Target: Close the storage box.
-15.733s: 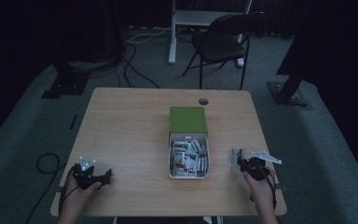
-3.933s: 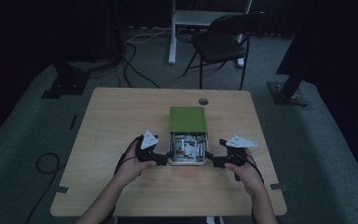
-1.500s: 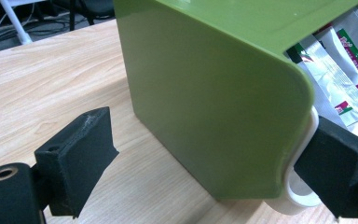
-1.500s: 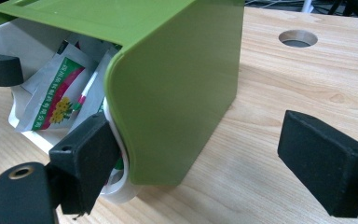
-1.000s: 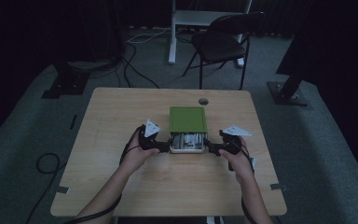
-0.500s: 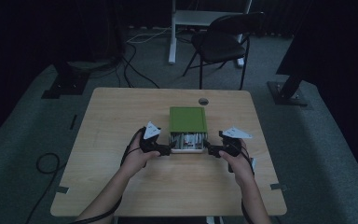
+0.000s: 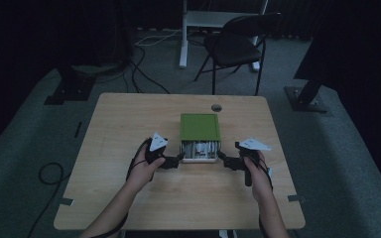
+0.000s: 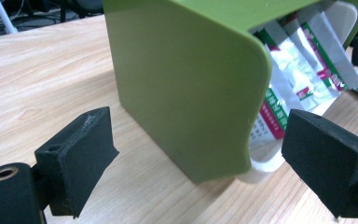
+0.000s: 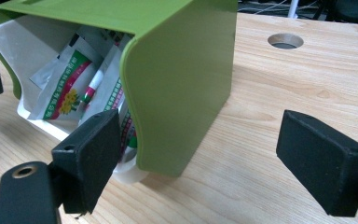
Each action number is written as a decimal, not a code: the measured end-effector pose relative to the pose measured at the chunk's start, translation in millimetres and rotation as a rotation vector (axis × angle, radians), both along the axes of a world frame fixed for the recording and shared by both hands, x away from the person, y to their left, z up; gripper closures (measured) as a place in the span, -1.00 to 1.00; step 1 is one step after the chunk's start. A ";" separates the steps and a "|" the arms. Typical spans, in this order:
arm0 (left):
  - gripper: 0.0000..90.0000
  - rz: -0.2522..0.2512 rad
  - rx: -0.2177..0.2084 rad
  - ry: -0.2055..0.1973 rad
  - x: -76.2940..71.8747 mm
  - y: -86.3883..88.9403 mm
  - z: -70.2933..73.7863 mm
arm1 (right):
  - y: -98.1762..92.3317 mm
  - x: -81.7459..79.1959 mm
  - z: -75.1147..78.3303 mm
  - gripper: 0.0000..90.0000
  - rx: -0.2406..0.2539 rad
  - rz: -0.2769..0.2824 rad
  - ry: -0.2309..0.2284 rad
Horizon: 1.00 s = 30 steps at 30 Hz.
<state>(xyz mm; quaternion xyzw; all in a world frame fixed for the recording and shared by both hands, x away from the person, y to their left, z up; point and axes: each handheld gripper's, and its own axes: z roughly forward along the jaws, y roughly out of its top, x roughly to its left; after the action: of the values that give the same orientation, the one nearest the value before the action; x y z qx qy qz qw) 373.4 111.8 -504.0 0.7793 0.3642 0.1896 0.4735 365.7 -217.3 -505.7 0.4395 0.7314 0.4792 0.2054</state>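
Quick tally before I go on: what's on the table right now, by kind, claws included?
Green sleeve: 1
White tray part way out of the sleeve: 1
Packets in the tray: several, overlapping, no firm count
Claws, both open, one at each side of the tray: 2, left claw, right claw
Total without the packets: 4

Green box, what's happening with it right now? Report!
Left gripper and right gripper open, flanking it. Green box part-covers white tray of sachets. Nothing blocking.
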 end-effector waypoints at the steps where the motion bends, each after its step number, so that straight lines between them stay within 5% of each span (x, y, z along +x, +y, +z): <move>1: -0.78 0.003 0.002 0.003 -0.5 0.4 0.0 | -0.4 -0.5 -0.3 -0.70 -0.001 -0.001 0.000; 15: -0.78 0.038 -0.002 0.014 -13.5 14.2 3.8 | -10.2 -13.5 -7.8 -0.70 -0.002 -0.015 0.011; 25: -0.78 0.070 0.052 0.020 -21.5 31.9 -6.8 | -10.9 -28.1 -17.0 -0.70 0.009 -0.002 0.025; 30: -0.78 0.084 0.044 0.024 -27.6 39.0 -11.3 | -10.4 -35.2 -18.8 -0.70 0.004 0.005 0.023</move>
<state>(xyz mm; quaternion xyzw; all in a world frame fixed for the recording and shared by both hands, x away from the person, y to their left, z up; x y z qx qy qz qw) 345.8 150.8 -515.2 0.7756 0.3979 0.2080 0.4437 330.5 -227.7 -524.5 0.4435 0.7339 0.4760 0.1952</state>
